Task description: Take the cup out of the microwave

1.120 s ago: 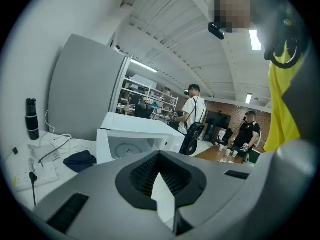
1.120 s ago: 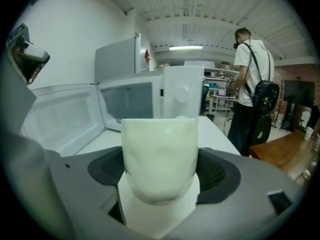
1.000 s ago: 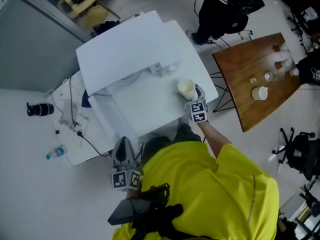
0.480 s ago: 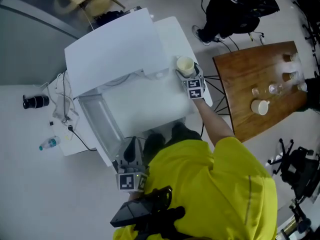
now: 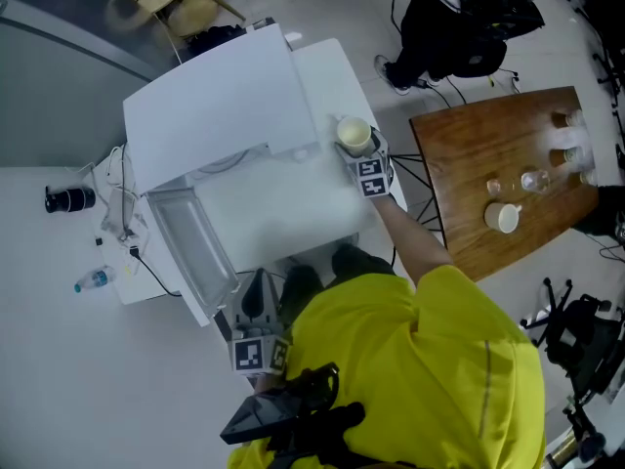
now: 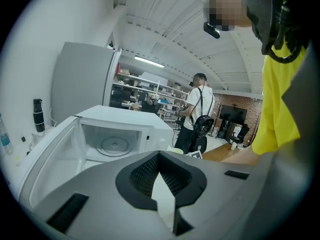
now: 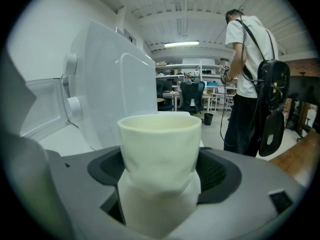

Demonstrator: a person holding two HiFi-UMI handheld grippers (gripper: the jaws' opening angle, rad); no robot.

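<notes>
Head view shows the right gripper point(image 5: 357, 150) squeezing the cup point(image 5: 353, 133) at the table's point(image 5: 293, 213) right edge, just beside the microwave point(image 5: 210, 115). The microwave's door point(image 5: 190, 247) is open. The left gripper point(image 5: 253, 299) is at the table's front edge, its 2 fingers closed on nothing.

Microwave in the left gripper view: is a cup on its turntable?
No, the turntable inside the open microwave is bare; the cup sits between the right gripper's jaws.

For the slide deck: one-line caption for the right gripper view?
Right gripper holds a cream cup upright between its jaws, beside the open white microwave.
</notes>
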